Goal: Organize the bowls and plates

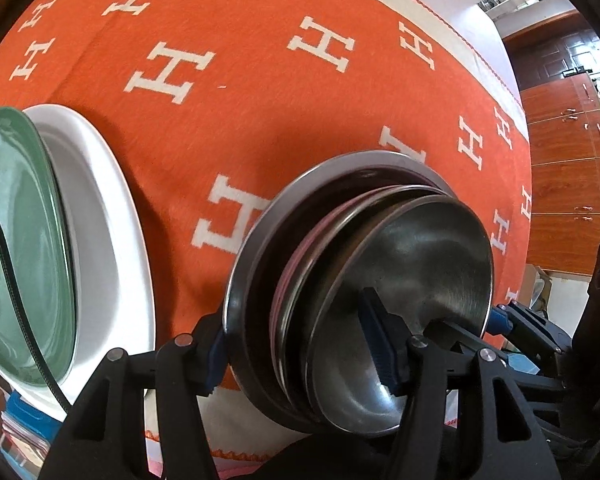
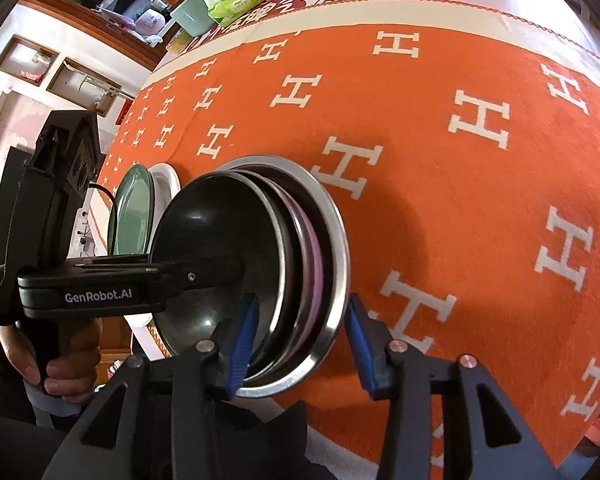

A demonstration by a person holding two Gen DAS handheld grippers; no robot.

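A nested stack of metal bowls (image 1: 380, 288) is seen on a desk covered by an orange cloth (image 1: 260, 100) patterned with white letters, with both handheld grippers brought to its near rim. In the left wrist view, the left gripper (image 1: 300, 354) is spread across the whole stack, one blue-padded finger outside the widest, outermost steel bowl (image 2: 336, 248) and the other inside the innermost bowl (image 1: 412, 300); whether the pads press on the metal cannot be told. In the right wrist view, the right gripper (image 2: 300, 344) is set astride the opposite rim, one pad inside the bowls and the other standing clear of the outer rim, so its jaws are apart and nothing is clamped. A pink-edged bowl (image 2: 314, 252) is nested between the steel ones. Beside the stack, to its left, a green plate (image 1: 16, 248) is rested on a white plate (image 1: 112, 220). A hand (image 2: 60, 364) is seen around the left gripper's handle. A green tissue pack (image 2: 238, 2) is seen at the desk's far edge.
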